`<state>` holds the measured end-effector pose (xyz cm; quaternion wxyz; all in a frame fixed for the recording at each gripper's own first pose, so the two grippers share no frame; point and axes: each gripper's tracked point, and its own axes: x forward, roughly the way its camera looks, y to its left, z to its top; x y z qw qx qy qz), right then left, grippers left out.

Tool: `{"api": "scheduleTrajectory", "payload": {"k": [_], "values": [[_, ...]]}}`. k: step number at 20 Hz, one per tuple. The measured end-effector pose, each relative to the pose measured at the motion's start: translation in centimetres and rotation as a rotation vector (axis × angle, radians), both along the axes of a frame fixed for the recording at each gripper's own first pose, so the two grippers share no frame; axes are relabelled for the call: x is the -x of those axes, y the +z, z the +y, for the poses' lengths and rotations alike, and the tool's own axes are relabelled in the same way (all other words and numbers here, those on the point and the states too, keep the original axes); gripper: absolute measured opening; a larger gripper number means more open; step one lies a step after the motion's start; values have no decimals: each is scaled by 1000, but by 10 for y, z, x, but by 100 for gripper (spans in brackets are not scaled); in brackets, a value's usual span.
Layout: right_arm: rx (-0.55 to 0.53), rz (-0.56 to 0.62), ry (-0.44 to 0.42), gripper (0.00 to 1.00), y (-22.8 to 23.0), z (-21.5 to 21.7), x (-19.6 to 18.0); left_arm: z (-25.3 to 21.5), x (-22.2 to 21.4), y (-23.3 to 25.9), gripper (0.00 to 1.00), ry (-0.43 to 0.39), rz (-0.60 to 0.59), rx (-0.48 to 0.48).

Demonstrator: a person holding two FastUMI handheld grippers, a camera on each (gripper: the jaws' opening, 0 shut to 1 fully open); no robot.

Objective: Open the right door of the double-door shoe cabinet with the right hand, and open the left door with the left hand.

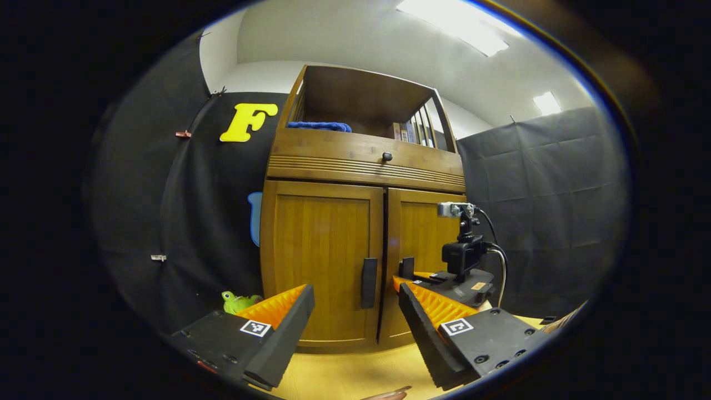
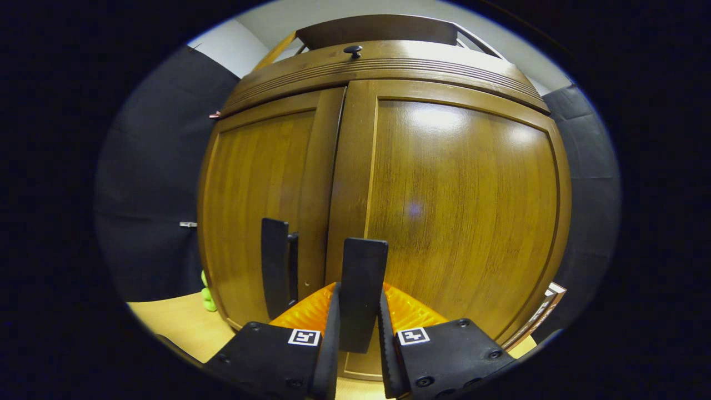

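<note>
Right claw [image 2: 360, 328] clamped on right door's dark vertical handle [image 2: 362, 289] of brown wooden shoe cabinet [image 2: 461, 194], prob for pulling; left claw [image 1: 355, 328] held apart before left handle [image 1: 369, 282], ready.

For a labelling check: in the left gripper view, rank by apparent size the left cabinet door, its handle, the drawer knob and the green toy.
1. left cabinet door
2. left door handle
3. green toy
4. drawer knob

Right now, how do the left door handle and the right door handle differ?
The right door handle sits between the right gripper jaws, which close on it; the left door handle stands free, with nothing gripping it. In the left gripper view, the left door handle shows whole, while the right gripper partly hides the right one. Both are dark upright bars on closed wooden doors.
</note>
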<state>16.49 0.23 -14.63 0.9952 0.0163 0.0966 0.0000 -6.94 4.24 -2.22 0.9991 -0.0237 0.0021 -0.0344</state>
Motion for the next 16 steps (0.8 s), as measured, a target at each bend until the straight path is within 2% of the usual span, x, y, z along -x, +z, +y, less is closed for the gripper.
{"api": "scheduleTrajectory", "payload": {"k": [1, 2, 4, 5, 6, 8, 10, 11, 12, 16], "values": [[-5, 1, 33, 36, 2, 1, 8, -1, 2, 2, 96, 0, -2, 14], [-14, 4, 64, 36, 4, 2, 15, 1, 3, 3, 95, 13, -9, 22], [-43, 16, 101, 36, 7, 2, 28, 8, 5, 8, 96, 68, -32, 15], [-48, 20, 116, 31, 8, 2, 31, 12, 6, 10, 96, 98, -40, 8], [-63, 16, 133, 36, 11, 2, 38, 14, 8, 10, 96, 117, -44, 0], [-100, 20, 164, 26, 13, 2, 54, 12, 11, 10, 95, 134, -45, -6], [-96, 18, 179, 25, 16, 3, 67, 14, 14, 11, 95, 155, -54, -2], [-87, 17, 186, 21, 18, 1, 74, 15, 15, 12, 95, 161, -56, 2], [-86, 21, 195, 25, 20, -1, 83, 13, 17, 13, 95, 164, -58, 6], [-122, 36, 247, 26, 27, -10, 119, 6, 19, 13, 95, 156, -65, 23]]}}
